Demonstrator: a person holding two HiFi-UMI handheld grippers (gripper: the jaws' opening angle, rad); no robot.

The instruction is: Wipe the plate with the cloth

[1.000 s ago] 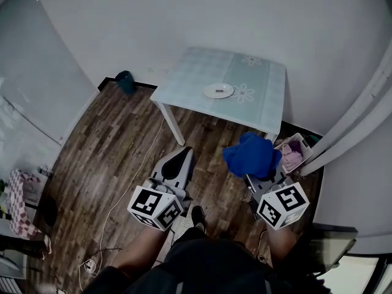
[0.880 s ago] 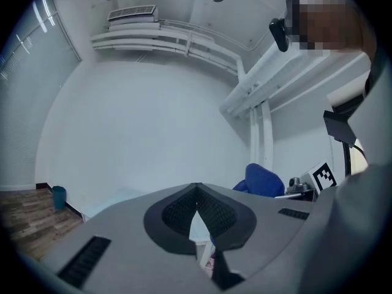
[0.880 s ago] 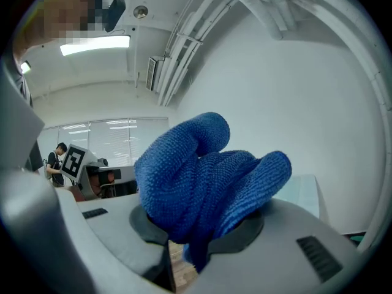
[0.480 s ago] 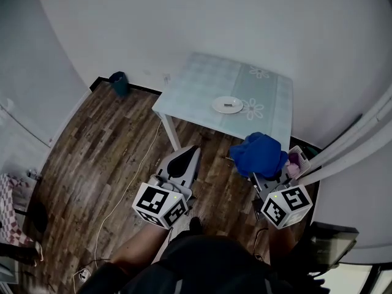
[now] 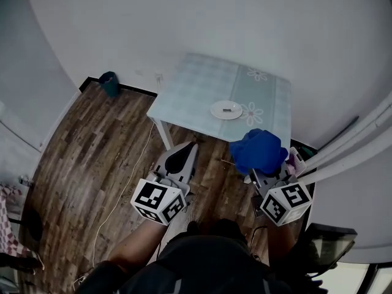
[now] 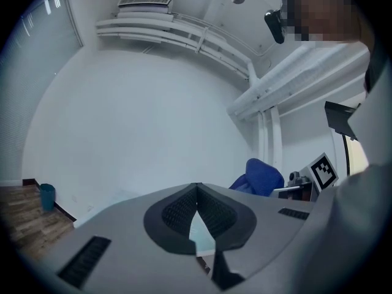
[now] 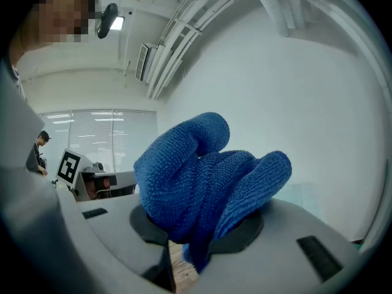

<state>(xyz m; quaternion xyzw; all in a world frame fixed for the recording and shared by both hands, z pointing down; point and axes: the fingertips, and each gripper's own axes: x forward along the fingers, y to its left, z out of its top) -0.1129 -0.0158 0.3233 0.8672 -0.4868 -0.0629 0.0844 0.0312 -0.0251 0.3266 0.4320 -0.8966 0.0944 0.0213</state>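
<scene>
A small white plate (image 5: 226,109) with a dark speck on it sits on the pale green table (image 5: 196,87), toward its near right side. My right gripper (image 5: 269,167) is shut on a bunched blue cloth (image 5: 260,151), held just short of the table's near right corner. In the right gripper view the blue cloth (image 7: 205,179) bulges up out of the jaws and hides most of what lies ahead. My left gripper (image 5: 187,149) is shut with nothing in it, over the floor in front of the table; its tips (image 6: 196,188) meet in the left gripper view.
A white wall stands behind the table. Wood floor (image 5: 98,146) stretches to the left, with a teal bin (image 5: 109,82) by the wall and a white cable (image 5: 125,182) trailing across it. A basket of pink things (image 5: 298,162) sits right of the cloth.
The view has shifted toward the table over the last second. Both grippers and the cloth now sit closer to the table's near edge.
</scene>
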